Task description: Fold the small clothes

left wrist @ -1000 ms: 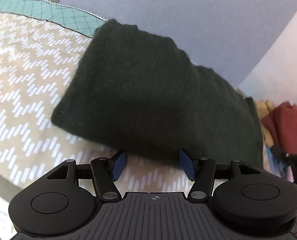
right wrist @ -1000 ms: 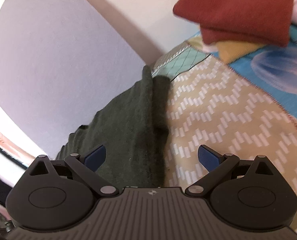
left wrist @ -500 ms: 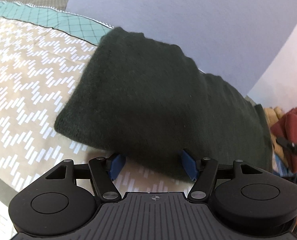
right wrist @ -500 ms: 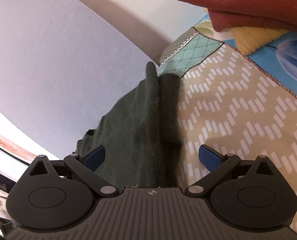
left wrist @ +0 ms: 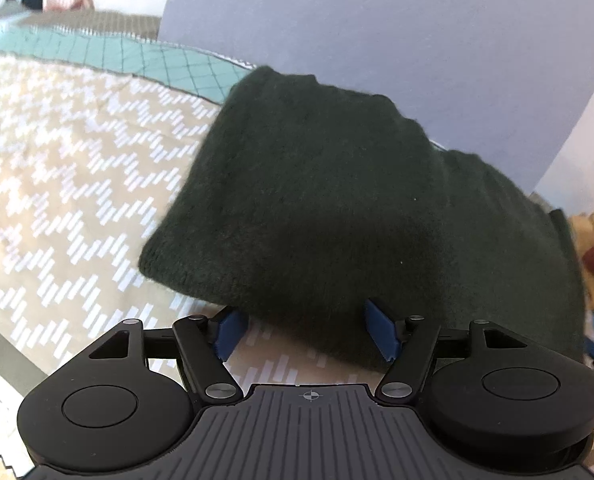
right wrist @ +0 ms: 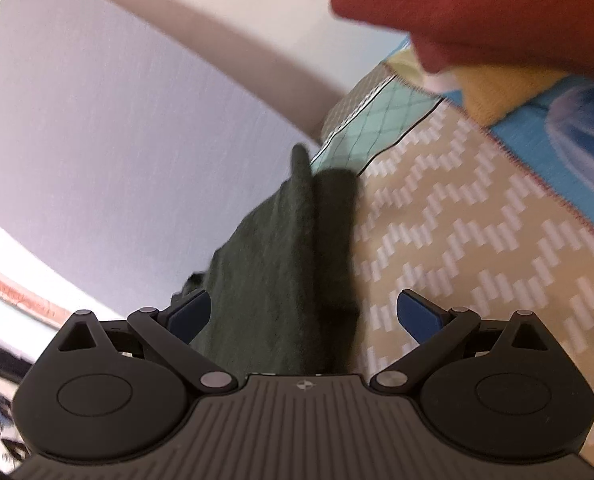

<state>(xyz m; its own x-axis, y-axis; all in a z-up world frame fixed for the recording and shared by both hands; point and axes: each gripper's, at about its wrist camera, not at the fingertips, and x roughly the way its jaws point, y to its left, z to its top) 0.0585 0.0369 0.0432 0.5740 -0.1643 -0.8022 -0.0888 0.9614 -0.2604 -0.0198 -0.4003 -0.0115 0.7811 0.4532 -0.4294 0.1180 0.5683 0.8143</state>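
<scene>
A dark green knitted garment [left wrist: 357, 208] lies folded on the beige zigzag quilt [left wrist: 77, 168], its far side against the lavender panel. My left gripper [left wrist: 305, 330] is open at the garment's near edge, and the cloth hangs over the gap between its blue pads. In the right wrist view the same garment [right wrist: 285, 264] appears end on as a doubled fold. My right gripper [right wrist: 305, 314] is open around that end, with the cloth closer to its left pad [right wrist: 191, 312] and bare quilt by the right pad.
A pile of folded clothes lies past the garment: a rust red piece [right wrist: 477, 8] on top of a yellow one [right wrist: 493, 92], on a blue blanket [right wrist: 569, 140]. The lavender panel [left wrist: 377, 40] stands behind the bed. A teal grid border [left wrist: 117, 56] edges the quilt.
Both grippers stayed open. The left view has swung so the garment sits further right. The right gripper has drifted toward the red pile, which looms larger and blurred.
</scene>
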